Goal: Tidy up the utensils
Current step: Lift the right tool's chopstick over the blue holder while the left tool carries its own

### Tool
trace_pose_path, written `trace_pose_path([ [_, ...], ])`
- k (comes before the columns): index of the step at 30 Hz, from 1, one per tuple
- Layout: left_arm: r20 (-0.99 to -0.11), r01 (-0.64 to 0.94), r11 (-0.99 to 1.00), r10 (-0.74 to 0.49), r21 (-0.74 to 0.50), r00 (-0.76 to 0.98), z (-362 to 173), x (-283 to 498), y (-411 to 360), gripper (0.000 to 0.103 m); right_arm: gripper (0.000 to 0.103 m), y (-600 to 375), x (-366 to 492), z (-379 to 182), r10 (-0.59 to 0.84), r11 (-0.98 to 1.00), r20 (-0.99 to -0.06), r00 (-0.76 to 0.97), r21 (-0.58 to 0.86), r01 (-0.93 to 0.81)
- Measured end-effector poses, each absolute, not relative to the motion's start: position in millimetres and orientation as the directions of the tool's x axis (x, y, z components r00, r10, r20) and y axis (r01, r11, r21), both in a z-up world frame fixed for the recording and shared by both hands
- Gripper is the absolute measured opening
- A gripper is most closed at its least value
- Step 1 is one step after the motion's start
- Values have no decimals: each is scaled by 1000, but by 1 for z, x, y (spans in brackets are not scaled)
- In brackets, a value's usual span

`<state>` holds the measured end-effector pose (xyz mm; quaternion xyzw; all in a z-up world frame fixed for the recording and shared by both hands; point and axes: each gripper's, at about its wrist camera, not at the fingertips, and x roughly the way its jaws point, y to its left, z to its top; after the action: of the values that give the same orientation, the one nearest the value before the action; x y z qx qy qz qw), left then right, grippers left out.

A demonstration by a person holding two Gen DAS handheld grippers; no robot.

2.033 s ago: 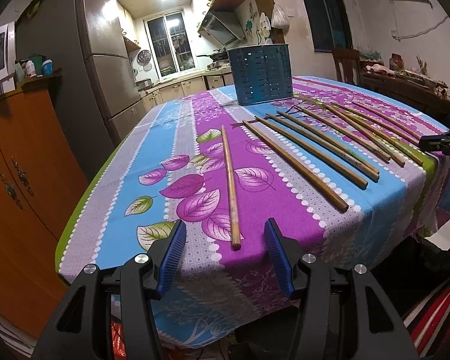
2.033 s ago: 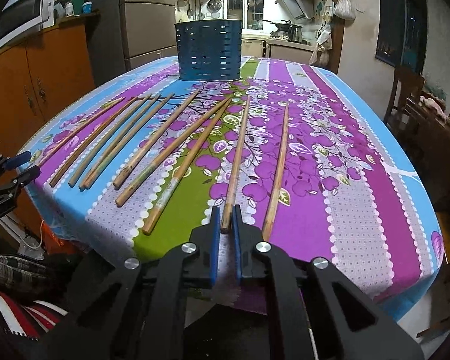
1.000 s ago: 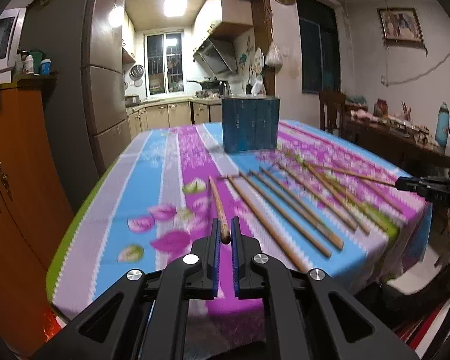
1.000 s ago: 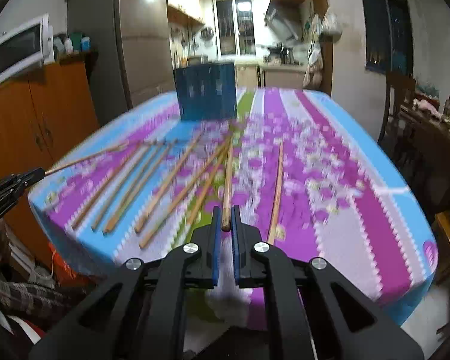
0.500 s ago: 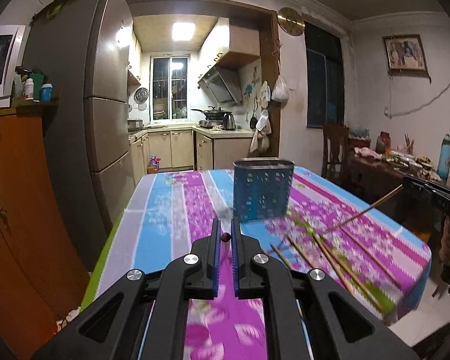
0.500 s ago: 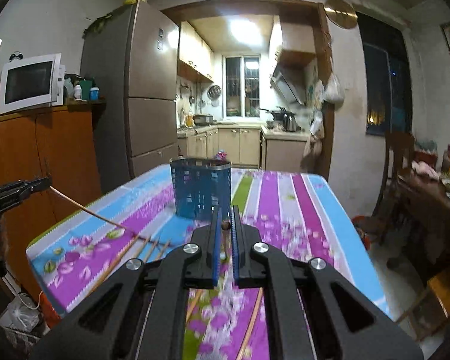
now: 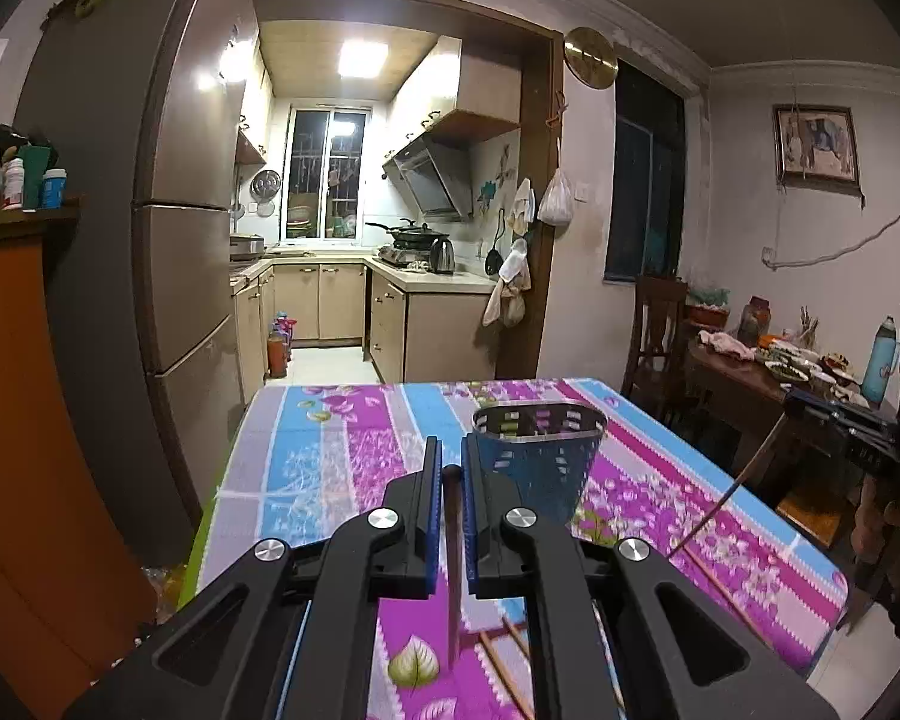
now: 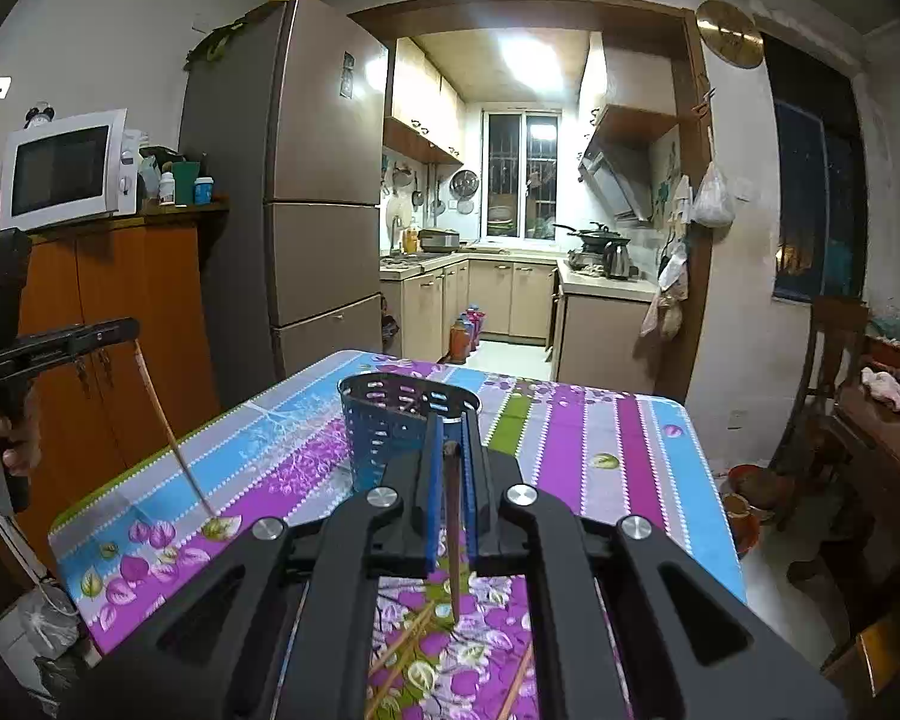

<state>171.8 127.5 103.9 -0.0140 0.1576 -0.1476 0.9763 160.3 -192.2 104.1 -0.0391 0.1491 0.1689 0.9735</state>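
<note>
the left gripper [image 7: 448,486] is clenched on a chopstick [image 7: 453,570], and the right gripper [image 8: 448,462] likewise pinches its own chopstick [image 8: 453,546]; each thin brown stick is held near its top end and hangs steeply down over the table [image 7: 306,450], probably so it can drop tip first into the holder [image 8: 390,426]. that perforated blue metal holder stands upright toward the table's far edge, while more wooden chopsticks [image 8: 402,654] lie flat near the table's near edge.

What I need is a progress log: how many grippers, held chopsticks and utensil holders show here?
Grippers: 2 (left gripper, right gripper)
Held chopsticks: 2 (left chopstick, right chopstick)
Blue holder: 1
Total: 5
</note>
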Motion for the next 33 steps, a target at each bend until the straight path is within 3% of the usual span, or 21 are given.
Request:
trace_pose_path([
  [11,-237,333,942,-333,-41,913,137,194,106,7,5,-181,184,129,343,929,-286,895,-38,-368],
  [23,-11,410,912,-410,-1,912,246,249,54,7,5,-165,226,234,397,915,-72,915,-46,-401],
  [28,-14,419,908,-419,17,908,227,290,28,7,5,-159,269,228,381,924,-65,922,-13,-383],
  [33,-62,405,914,-404,-4,913,173,336,21,7,5,-155,314,187,377,926,-132,917,61,-372],
])
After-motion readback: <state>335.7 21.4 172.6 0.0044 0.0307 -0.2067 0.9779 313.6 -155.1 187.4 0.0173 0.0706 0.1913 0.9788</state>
